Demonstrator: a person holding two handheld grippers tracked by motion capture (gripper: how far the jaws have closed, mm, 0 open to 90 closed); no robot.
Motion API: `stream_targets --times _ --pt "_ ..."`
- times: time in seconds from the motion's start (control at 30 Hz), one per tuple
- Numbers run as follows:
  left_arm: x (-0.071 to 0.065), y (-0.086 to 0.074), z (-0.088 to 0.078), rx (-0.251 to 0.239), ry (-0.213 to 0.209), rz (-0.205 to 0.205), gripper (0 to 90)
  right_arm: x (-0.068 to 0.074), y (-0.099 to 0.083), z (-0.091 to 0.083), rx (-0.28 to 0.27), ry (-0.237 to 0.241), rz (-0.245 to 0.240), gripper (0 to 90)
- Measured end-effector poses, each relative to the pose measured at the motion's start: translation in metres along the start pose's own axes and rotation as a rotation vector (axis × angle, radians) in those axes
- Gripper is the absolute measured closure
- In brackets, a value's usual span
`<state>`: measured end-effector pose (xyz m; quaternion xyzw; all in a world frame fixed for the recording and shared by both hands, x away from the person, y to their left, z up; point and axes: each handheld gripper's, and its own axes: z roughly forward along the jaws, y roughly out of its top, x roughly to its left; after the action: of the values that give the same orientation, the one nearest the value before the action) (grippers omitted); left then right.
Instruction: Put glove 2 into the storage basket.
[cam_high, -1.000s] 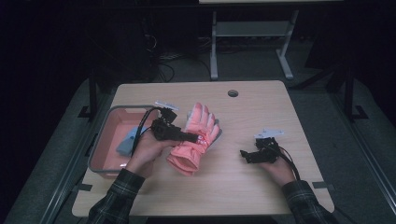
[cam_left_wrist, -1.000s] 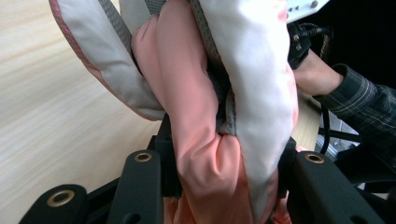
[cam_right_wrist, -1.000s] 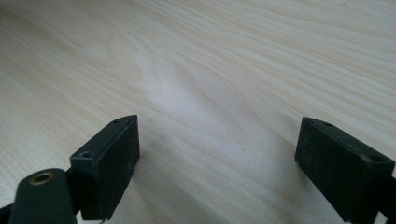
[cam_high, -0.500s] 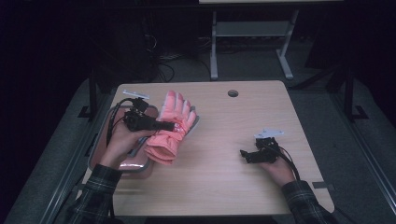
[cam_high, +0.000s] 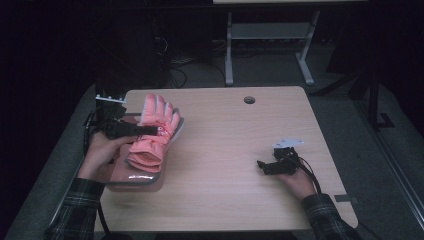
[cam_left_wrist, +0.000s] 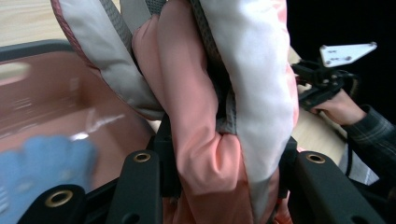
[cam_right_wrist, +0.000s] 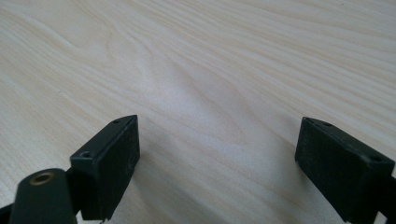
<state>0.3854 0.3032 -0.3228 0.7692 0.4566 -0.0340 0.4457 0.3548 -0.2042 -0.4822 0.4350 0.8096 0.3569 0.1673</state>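
Left tool (cam_high: 142, 131) grips the salmon-pink padded glove (cam_high: 152, 135) across its middle; in the left gripper view both jaws press into the bunched fabric of the glove (cam_left_wrist: 219, 121), so the hold is firm. Compared with a second ago, the glove has travelled from the centre of the bench (cam_high: 225, 165) toward its left edge and now hangs over the pink bin (cam_high: 132, 182) that sits there. The cuff end points down toward the bin's near rim, and the fingers point away from the person. A blue item (cam_left_wrist: 42, 163) lies on the bin floor beneath, blurred in the left gripper view.

Right tool (cam_high: 272, 166) rests near the right side of the bench, in the same place as a second ago, with its jaws spread wide and only bare wood between them in the right gripper view.

Judgement: the transfer stage is nearly complete. The remaining step is likely to lower the glove and release it inside the bin walls.
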Motion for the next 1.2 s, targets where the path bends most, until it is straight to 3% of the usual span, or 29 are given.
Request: stream_targets --times 0.23,0.3,0.5,0.67,0.8,0.97,1.2 --pt "0.031 -0.013 -0.015 0.001 0.073 -0.060 58.0 0.000 0.000 0.000 0.003 0.000 0.005 13.2" --pt "0.038 -0.016 -0.014 0.002 0.076 -0.079 57.9 0.000 0.000 0.000 0.002 -0.001 0.005 13.1" --pt "0.059 -0.026 -0.004 0.037 0.121 -0.123 57.6 0.000 0.000 0.000 0.001 -0.001 0.005 13.2" --pt "0.074 -0.036 0.013 0.078 0.113 -0.161 56.5 0.000 0.000 0.000 0.001 -0.001 0.005 13.2" --pt "0.080 -0.041 0.024 0.096 0.098 -0.172 55.0 0.000 0.000 0.000 0.001 -0.001 0.005 13.2" --pt "0.083 -0.044 0.028 0.103 0.114 -0.172 49.3 0.000 0.000 0.000 0.002 -0.001 0.007 13.2" --pt "0.081 -0.042 0.024 0.073 0.132 -0.162 29.2 0.000 0.000 0.000 0.001 -0.001 0.005 13.2"
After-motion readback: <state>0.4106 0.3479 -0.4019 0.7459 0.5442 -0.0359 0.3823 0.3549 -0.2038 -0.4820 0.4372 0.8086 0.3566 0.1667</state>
